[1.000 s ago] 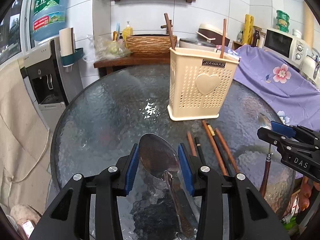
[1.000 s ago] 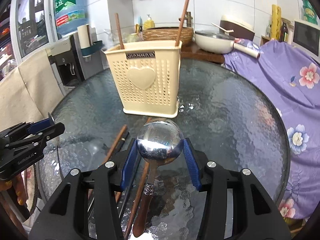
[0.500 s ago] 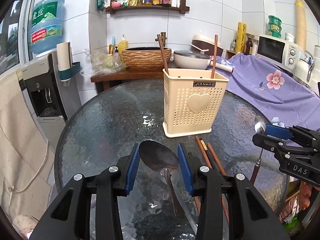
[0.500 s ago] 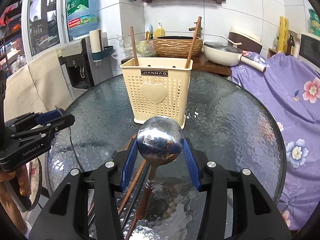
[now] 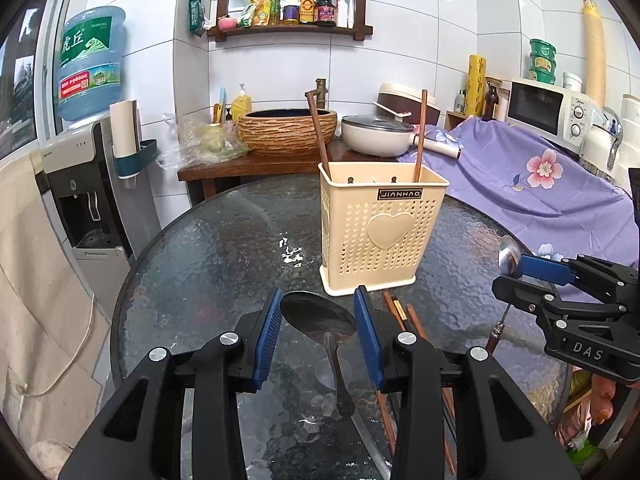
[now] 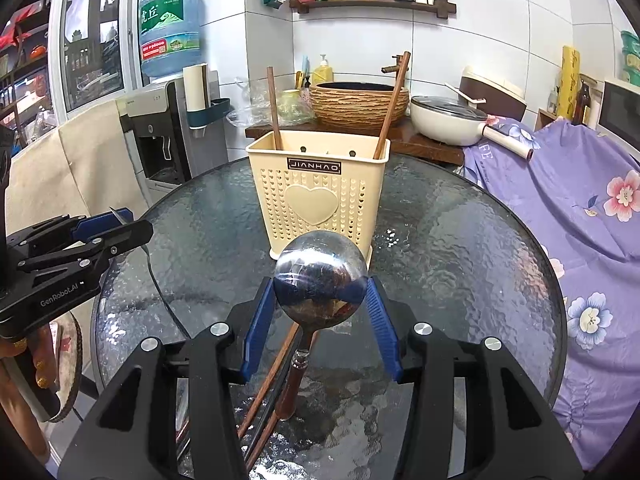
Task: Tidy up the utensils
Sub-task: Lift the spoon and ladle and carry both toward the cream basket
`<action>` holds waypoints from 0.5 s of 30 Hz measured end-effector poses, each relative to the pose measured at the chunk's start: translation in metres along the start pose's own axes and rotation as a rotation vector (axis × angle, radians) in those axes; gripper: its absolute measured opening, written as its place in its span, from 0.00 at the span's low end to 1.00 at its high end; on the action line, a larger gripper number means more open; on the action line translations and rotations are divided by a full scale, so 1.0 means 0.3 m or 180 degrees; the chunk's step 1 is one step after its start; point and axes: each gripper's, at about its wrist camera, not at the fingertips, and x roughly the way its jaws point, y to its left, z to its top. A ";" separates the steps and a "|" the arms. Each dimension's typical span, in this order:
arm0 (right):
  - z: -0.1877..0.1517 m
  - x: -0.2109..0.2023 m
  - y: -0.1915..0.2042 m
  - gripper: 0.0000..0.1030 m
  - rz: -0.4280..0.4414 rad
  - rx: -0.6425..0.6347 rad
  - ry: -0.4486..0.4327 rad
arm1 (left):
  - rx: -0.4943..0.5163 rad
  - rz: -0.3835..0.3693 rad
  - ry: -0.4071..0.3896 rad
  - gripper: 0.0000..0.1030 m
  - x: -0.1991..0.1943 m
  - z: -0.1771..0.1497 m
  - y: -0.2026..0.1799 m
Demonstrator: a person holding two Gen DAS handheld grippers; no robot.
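Note:
A cream utensil holder [image 5: 384, 232] with a heart on its front stands on the round glass table [image 5: 208, 264]; two brown chopsticks [image 5: 320, 136] stick up from it. It also shows in the right wrist view [image 6: 320, 200]. My left gripper [image 5: 318, 334] is shut on a steel spoon [image 5: 320, 316], bowl forward, lifted above the table. My right gripper [image 6: 320, 312] is shut on a round steel ladle spoon [image 6: 320, 276] with a brown handle, also lifted. Several loose chopsticks [image 5: 404, 316] lie on the glass in front of the holder.
A purple flowered cloth [image 5: 520, 184] covers furniture at the right. A wooden side table [image 5: 248, 164] with a woven basin and a white pan stands behind. A water dispenser [image 5: 80, 184] is at the left. My right gripper shows in the left wrist view [image 5: 568, 300].
Both grippers have risen and pulled back from the holder, each carrying its spoon. The holder looks smaller and farther away now.

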 end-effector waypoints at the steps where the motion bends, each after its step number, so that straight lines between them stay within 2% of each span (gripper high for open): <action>1: 0.004 -0.001 0.001 0.46 -0.0001 -0.0002 -0.0005 | 0.0003 -0.0003 -0.0007 0.35 -0.001 0.003 -0.001; 15: 0.094 -0.032 0.009 0.46 0.0087 -0.0079 -0.0083 | 0.0038 -0.0237 -0.0142 0.35 -0.026 0.101 -0.010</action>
